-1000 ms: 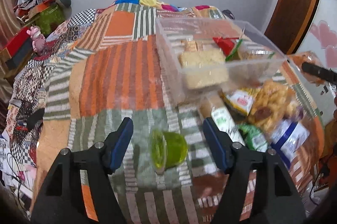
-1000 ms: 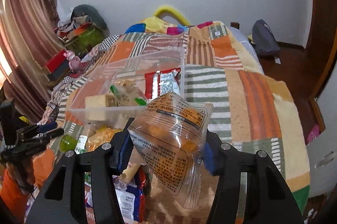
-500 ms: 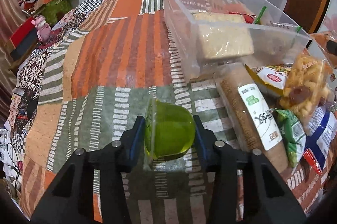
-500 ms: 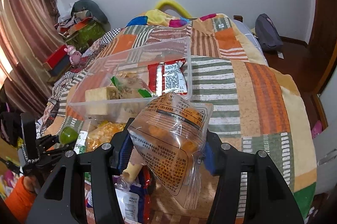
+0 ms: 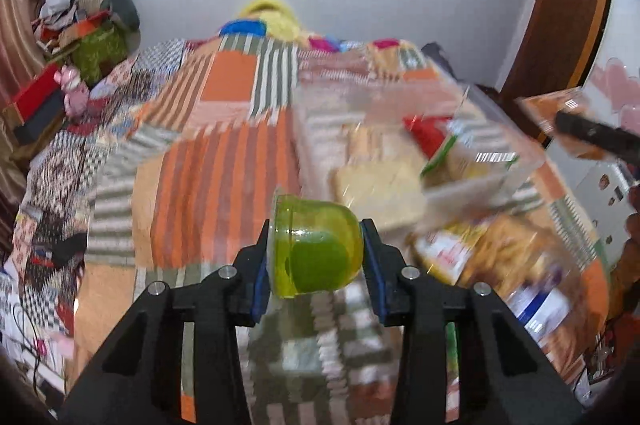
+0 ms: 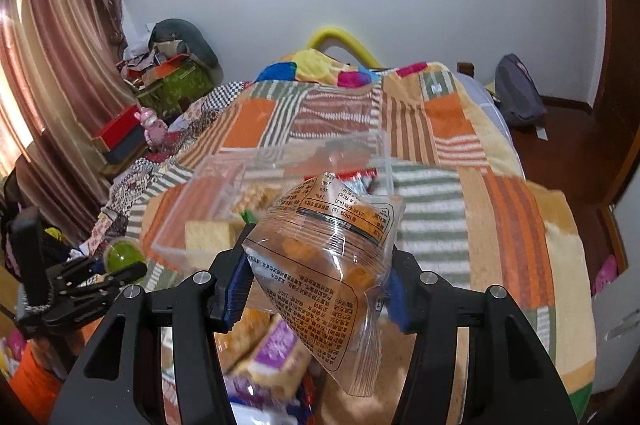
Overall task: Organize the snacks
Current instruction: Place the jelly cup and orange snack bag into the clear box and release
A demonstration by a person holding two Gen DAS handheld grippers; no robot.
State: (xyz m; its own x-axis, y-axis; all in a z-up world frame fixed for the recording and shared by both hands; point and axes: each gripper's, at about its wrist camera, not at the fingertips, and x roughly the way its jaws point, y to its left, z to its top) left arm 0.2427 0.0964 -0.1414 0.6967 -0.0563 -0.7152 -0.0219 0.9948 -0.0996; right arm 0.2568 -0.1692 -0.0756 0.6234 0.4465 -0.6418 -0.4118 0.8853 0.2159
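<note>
**Snacks partly binned, two more in the tongs**

Bedroom with a bed under an orange, green and white striped patchwork quilt (image 5: 224, 185); white wall behind, a dark screen mounted on it, curtain at the left.

On the quilt sits one clear rectangular plastic bin (image 6: 224, 197), open-topped. Inside it, as far as the blur allows: one pale yellow block-shaped cake pack (image 5: 380, 191), one red foil packet (image 5: 424, 129), one pack with a green strip (image 5: 460, 157), maybe one more pack of biscuits behind. So three to four snacks are stowed.

Left tongs (image 5: 316, 251) have just been closing and now pinch one small translucent green jelly cup (image 5: 314, 247), lifted clear of the quilt, short of the bin.

Right tongs (image 6: 316, 273) are clamped on one clear crinkly bag of orange snack pieces (image 6: 332, 249), held up just in front of the bin's near wall, not yet over it.

Left to do: a loose pile of packets (image 5: 512, 265) lies on the quilt beside the bin. I count roughly four or five, too smeared for an exact figure: a yellow puffs bag, a white-labelled pack, a blue-and-white one, something green.

Judgement: about halfway; two in transit, pile untouched.
</note>
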